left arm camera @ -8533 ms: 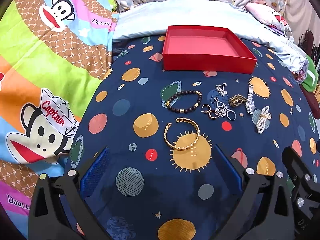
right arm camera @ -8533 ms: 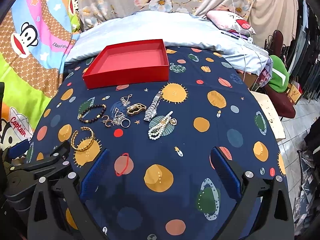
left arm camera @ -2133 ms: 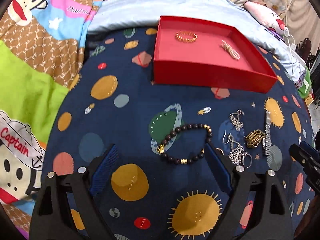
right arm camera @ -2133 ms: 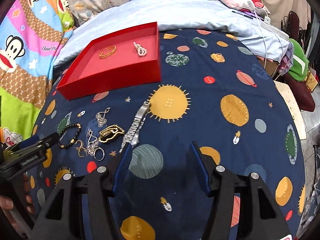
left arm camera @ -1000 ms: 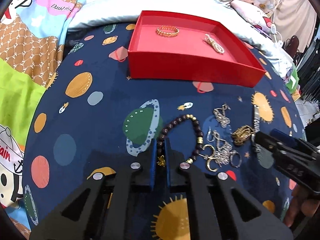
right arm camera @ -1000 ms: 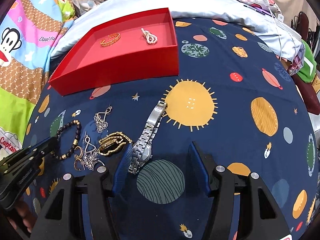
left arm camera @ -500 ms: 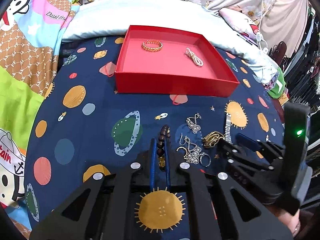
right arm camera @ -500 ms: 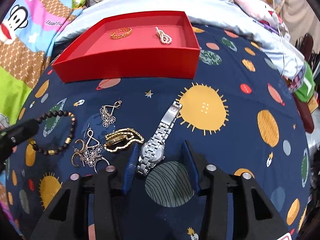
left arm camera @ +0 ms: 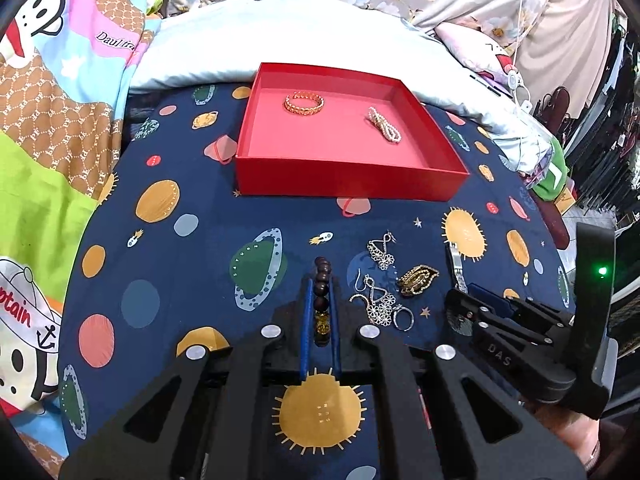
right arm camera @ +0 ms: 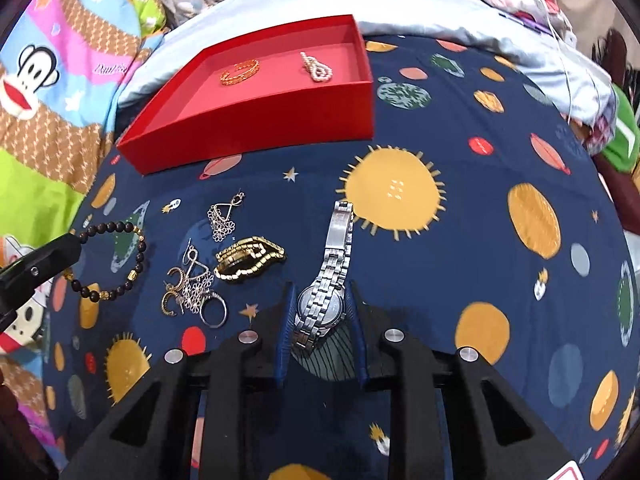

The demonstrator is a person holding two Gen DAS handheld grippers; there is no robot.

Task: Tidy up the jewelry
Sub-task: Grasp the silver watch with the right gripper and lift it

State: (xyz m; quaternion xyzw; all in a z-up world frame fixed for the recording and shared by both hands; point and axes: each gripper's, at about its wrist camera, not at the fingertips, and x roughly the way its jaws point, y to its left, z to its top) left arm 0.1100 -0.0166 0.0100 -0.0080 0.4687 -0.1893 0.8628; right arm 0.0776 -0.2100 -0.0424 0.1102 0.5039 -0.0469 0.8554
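Note:
My left gripper [left arm camera: 320, 284] is shut on the dark bead bracelet [left arm camera: 322, 292], which hangs from its fingers above the cloth and shows in the right wrist view [right arm camera: 116, 258]. My right gripper [right arm camera: 320, 292] is shut on the silver watch [right arm camera: 332, 272], its fingers on both sides of the watch face, the strap lying on the cloth. The red tray [left arm camera: 348, 180] holds a gold bangle [left arm camera: 304, 102] and a pearl bracelet [left arm camera: 384, 124]. A gold link bracelet [right arm camera: 248, 258], silver earrings [right arm camera: 222, 216] and rings [right arm camera: 212, 312] lie between the grippers.
The jewelry lies on a navy planet-print cloth [right arm camera: 500, 152] on a bed. A pale blue pillow [left arm camera: 280, 28] lies behind the tray. A monkey-print blanket [left arm camera: 48, 120] is on the left. The bed edge, with clothes beyond it, is on the right.
The left gripper has lifted the bead bracelet a little and drawn back from the tray. The right gripper's fingers have closed in onto the watch face.

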